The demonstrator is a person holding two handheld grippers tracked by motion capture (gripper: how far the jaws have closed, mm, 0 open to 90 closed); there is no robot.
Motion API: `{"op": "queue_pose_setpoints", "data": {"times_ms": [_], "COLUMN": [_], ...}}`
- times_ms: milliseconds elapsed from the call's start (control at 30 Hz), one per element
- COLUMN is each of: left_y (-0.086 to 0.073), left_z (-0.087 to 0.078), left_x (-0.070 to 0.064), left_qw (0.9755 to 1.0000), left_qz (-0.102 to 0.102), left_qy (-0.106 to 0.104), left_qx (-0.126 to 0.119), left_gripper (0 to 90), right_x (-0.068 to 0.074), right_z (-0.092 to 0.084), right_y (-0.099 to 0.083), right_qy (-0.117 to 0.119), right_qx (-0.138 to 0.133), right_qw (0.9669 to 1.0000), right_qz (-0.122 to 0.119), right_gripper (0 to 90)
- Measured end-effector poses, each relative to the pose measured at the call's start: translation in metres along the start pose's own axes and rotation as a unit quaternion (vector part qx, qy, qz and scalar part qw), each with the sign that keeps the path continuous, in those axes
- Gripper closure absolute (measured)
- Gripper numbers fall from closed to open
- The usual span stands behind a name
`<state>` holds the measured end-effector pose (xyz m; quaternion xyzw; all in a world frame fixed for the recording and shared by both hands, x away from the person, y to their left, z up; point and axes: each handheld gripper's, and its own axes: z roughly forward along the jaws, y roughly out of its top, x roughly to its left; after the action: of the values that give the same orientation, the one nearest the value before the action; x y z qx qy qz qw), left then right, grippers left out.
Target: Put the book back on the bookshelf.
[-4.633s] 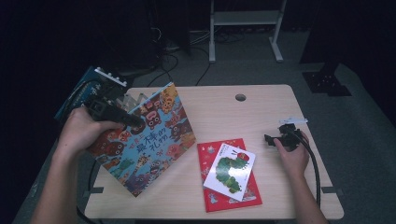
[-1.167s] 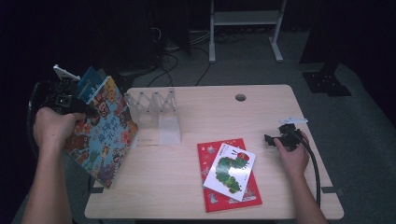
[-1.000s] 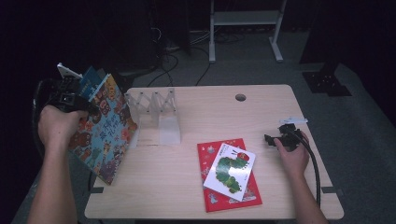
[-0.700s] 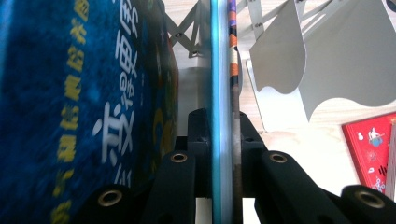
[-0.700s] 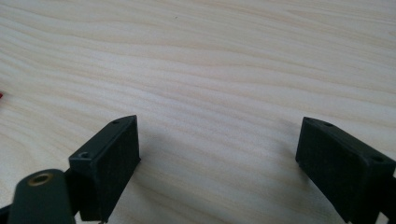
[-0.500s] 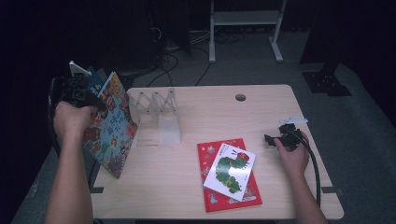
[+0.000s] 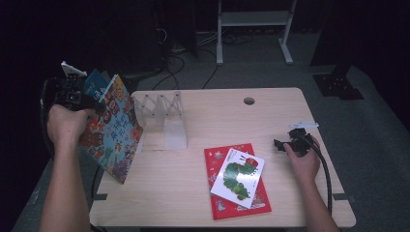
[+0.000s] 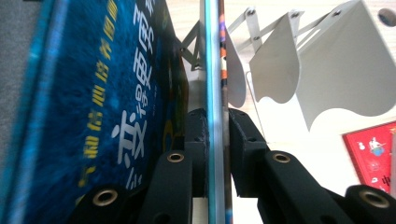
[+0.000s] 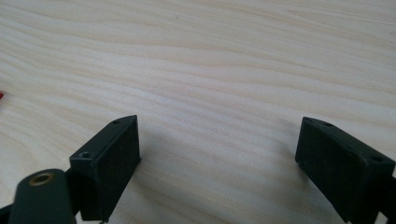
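The left gripper (image 7: 77,96) hung just off the table's (image 7: 270,116) left edge, at about nine o'clock from the table's middle, and its jaws were clamped on the top edge of a large picture book (image 7: 113,130). Those jaws had just eased a little wider, yet in the left gripper view the pads (image 8: 198,140) pressed both faces of the thin book (image 8: 116,93), so the hold was firm. The book stood nearly upright, tilted, with its lower corner down past the table's left edge and its cover facing the white folding book rack (image 7: 162,121), which stood just beside it at three o'clock. In the left gripper view the rack's white dividers (image 8: 327,70) showed beyond the book's edge. A red book (image 7: 237,181) lay flat near the table's front, at about five o'clock from the rack, with a smaller white caterpillar book (image 7: 238,177) lying askew on top of it. The right gripper (image 7: 290,142) rested low over the bare wood at three o'clock from the red book, its jaws spread wide with nothing between them.
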<state>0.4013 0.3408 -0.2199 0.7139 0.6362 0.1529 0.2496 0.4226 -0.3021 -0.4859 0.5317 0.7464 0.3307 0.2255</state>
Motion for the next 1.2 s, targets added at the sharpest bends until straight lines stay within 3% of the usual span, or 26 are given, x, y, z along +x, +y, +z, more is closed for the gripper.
{"op": "queue_pose_setpoints", "data": {"times_ms": [233,267,533,700,733,800,867,1100,1200], "left_y": [0.001,0.002,0.000,-0.002,-0.003,-0.004,-0.006,-0.010,-0.014], "left_z": [-0.020,-0.025,-0.025,-0.024,-0.023,-0.021,-0.017,-0.002,0.011], "left_x": [0.000,0.001,0.001,-0.007,-0.009,-0.012,-0.018,-0.036,-0.048], "left_qw": [0.9997,0.9995,0.9994,0.9985,0.9978,0.9974,0.9959,0.9927,0.9893], "left_qz": [0.005,0.007,0.020,0.038,0.044,0.050,0.061,0.084,0.101], "left_qy": [0.003,-0.007,-0.010,-0.030,-0.042,-0.045,-0.061,-0.084,-0.104], "left_qx": [-0.024,-0.029,-0.027,-0.025,-0.026,-0.026,-0.027,-0.018,-0.016], "left_gripper": [79.4,80.6,88.7,90.0,90.0,90.0,89.9,89.9,89.9], "right_x": [0.000,0.000,0.000,0.000,0.000,0.000,0.000,0.000,0.000], "right_z": [0.000,0.000,0.000,0.000,0.000,0.000,0.000,0.000,0.000], "right_y": [0.000,0.000,0.000,0.000,0.000,0.000,0.000,0.000,0.000], "right_qy": [0.000,0.000,0.000,0.000,0.000,0.000,0.000,0.000,0.000], "right_qx": [0.000,0.000,0.000,0.000,0.000,0.000,0.000,0.000,0.000], "right_qw": [1.0000,1.0000,1.0000,1.0000,1.0000,1.0000,1.0000,1.0000,1.0000], "right_qz": [0.000,0.000,0.000,0.000,0.000,0.000,0.000,0.000,0.000], "right_gripper": [12.9,12.9,12.8,12.9,12.9,12.9,12.8,12.9,12.9]}}
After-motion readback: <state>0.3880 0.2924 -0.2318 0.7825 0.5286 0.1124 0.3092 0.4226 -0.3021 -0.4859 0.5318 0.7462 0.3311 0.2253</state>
